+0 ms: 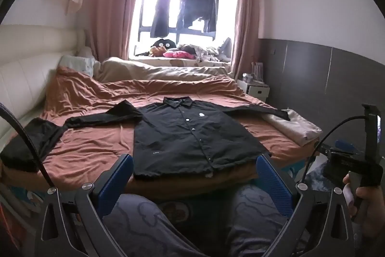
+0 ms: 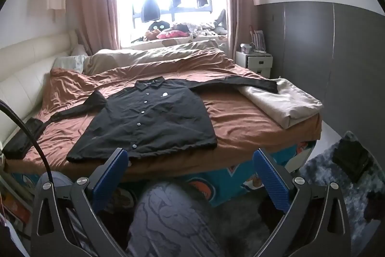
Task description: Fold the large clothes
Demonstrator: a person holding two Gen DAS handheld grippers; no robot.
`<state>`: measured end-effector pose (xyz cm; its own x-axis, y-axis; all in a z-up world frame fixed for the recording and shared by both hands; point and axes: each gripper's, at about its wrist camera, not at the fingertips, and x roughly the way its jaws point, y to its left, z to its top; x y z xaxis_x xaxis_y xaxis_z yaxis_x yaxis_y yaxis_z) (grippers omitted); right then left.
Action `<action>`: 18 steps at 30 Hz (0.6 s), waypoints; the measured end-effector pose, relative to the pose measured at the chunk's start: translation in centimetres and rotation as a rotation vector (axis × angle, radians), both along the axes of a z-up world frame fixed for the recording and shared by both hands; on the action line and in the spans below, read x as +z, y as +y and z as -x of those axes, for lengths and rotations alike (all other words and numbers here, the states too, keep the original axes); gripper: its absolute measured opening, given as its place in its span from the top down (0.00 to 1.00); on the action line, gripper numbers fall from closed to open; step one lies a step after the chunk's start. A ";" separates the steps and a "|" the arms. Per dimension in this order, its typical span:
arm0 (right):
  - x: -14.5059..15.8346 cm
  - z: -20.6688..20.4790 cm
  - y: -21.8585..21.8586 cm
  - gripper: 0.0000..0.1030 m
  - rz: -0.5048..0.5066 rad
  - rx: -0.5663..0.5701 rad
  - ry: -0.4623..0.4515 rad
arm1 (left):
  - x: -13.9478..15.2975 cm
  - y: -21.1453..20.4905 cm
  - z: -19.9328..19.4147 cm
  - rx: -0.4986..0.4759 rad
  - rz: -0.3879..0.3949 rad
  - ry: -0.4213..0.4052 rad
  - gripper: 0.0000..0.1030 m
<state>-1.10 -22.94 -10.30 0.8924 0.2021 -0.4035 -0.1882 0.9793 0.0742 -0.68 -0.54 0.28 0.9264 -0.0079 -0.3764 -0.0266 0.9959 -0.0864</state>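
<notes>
A black button-up shirt (image 1: 192, 134) lies flat, front up, on the brown bedsheet (image 1: 96, 143), both sleeves spread out sideways; it also shows in the right wrist view (image 2: 149, 122). My left gripper (image 1: 195, 175) is open and empty, held in front of the bed's near edge just below the shirt's hem. My right gripper (image 2: 190, 168) is open and empty, also before the near edge, right of the hem. The right gripper's body and the hand holding it show at the right edge of the left wrist view (image 1: 349, 165).
A folded beige cloth (image 2: 281, 102) lies on the bed's right corner under the right sleeve end. A rumpled duvet (image 2: 154, 57) and pillows lie at the far side. A white nightstand (image 2: 255, 62) stands right. A grey rug (image 2: 336, 172) with a black item lies on the floor. My patterned trouser legs (image 2: 168, 216) are below.
</notes>
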 end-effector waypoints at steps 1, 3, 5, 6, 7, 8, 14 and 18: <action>0.0 0.0 0.0 0.00 -0.002 -0.001 0.001 | 0.1 0.0 0.1 0.000 0.000 -0.002 0.00; 0.0 0.1 0.1 0.00 -0.002 -0.003 0.000 | 0.2 -0.1 0.4 -0.006 0.003 -0.005 0.00; 0.0 0.2 0.1 0.00 0.003 -0.004 -0.004 | 0.3 -0.2 0.6 -0.011 0.004 -0.006 0.00; 0.0 0.3 0.1 0.00 0.004 -0.005 -0.005 | 0.3 0.0 0.6 -0.012 0.006 -0.006 0.01; 0.0 0.3 0.1 0.00 0.003 -0.004 -0.005 | 0.3 0.1 0.5 -0.012 0.007 -0.005 0.00; 0.0 0.3 0.1 0.00 0.003 -0.004 -0.004 | 0.3 0.1 0.5 -0.012 0.007 -0.005 0.00; 0.0 0.3 0.1 0.00 0.002 -0.004 -0.003 | 0.5 0.1 0.5 -0.011 0.010 -0.006 0.00; 0.0 0.3 0.1 0.00 0.002 -0.004 -0.007 | 0.6 0.1 0.5 -0.010 0.009 -0.008 0.00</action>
